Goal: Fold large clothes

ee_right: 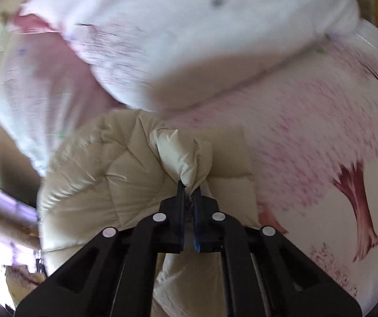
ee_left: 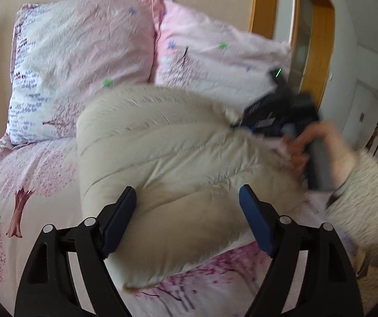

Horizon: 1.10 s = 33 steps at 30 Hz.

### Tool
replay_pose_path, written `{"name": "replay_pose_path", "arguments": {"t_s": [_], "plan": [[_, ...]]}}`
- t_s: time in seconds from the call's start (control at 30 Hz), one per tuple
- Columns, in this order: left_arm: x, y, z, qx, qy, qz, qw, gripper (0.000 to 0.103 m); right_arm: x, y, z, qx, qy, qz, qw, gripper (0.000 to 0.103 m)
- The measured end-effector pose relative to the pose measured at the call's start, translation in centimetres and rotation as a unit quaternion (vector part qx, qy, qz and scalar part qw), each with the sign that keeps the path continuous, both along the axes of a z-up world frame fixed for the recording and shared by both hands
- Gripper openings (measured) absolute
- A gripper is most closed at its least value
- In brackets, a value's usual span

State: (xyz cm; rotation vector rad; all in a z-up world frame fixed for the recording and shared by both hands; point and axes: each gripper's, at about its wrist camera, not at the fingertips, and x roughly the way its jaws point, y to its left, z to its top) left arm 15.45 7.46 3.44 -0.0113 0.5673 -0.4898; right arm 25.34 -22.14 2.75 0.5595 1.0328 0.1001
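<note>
A cream quilted puffer jacket (ee_left: 168, 158) lies bunched on the bed. My left gripper (ee_left: 187, 198) is open over its near end; the padded bulk rests between the two blue pads without being pinched. My right gripper (ee_left: 244, 121), blurred and held by a hand (ee_left: 310, 145), meets the jacket's far right edge. In the right wrist view the right gripper (ee_right: 189, 187) is shut on a puckered fold (ee_right: 178, 155) of the jacket (ee_right: 109, 179), which bulges to the left of the fingers.
Two pink floral pillows (ee_left: 78, 60) (ee_left: 215, 52) lean at the head of the bed. The pink tree-print bedspread (ee_left: 22, 185) surrounds the jacket. A wooden door frame (ee_left: 321, 39) stands at the right, and a fuzzy sleeve (ee_left: 360, 206) reaches in.
</note>
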Motion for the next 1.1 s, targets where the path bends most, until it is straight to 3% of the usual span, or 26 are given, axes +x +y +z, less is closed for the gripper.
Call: {"name": "replay_pose_path", "arguments": {"t_s": [0.1,0.17,0.2,0.33,0.47,0.57,0.73,0.9,1.0,1.07,1.1], "plan": [[-0.6,0.1,0.9,-0.023,-0.001,0.002,0.9997,0.088,-0.2,0.3,0.1,-0.011,0.002,0.018,1.0,0.015],[-0.9,0.5,1.2,-0.03,0.003,0.012,0.9995,0.088,-1.8,0.1,1.7,-0.013,-0.021,0.019,1.0,0.033],[-1.1,0.6,1.3,-0.033,0.004,0.017,0.9993,0.09,-2.8,0.0,2.5,-0.016,-0.04,0.021,0.999,0.036],[-2.1,1.2,1.8,-0.022,0.0,0.056,0.9982,0.102,-9.1,1.3,5.4,-0.039,-0.124,0.071,0.989,0.036],[-3.2,1.5,2.0,0.002,-0.005,0.091,0.9958,0.102,-14.8,3.4,5.0,-0.059,-0.149,0.129,0.979,0.033],[-3.8,1.6,1.8,0.02,0.006,0.112,0.9935,0.102,-16.6,5.0,4.1,-0.093,-0.142,0.146,0.975,0.033],[-4.4,1.5,0.5,0.065,0.034,0.148,0.9862,0.102,-16.4,5.5,1.3,-0.108,-0.095,0.136,0.98,0.033],[-4.9,1.9,-0.4,0.076,0.061,0.164,0.9816,0.102,-15.4,5.3,-0.6,-0.095,-0.063,0.13,0.985,0.035],[-5.1,2.3,-1.0,0.08,0.082,0.175,0.978,0.102,-16.3,5.0,0.6,-0.101,-0.074,0.115,0.985,0.053],[-5.4,2.5,-1.3,0.079,0.088,0.179,0.9766,0.102,-17.5,5.1,1.6,-0.116,-0.096,0.105,0.983,0.081],[-5.6,2.7,-1.5,0.079,0.095,0.182,0.9756,0.102,-18.3,5.3,2.3,-0.133,-0.112,0.102,0.98,0.085]]}}
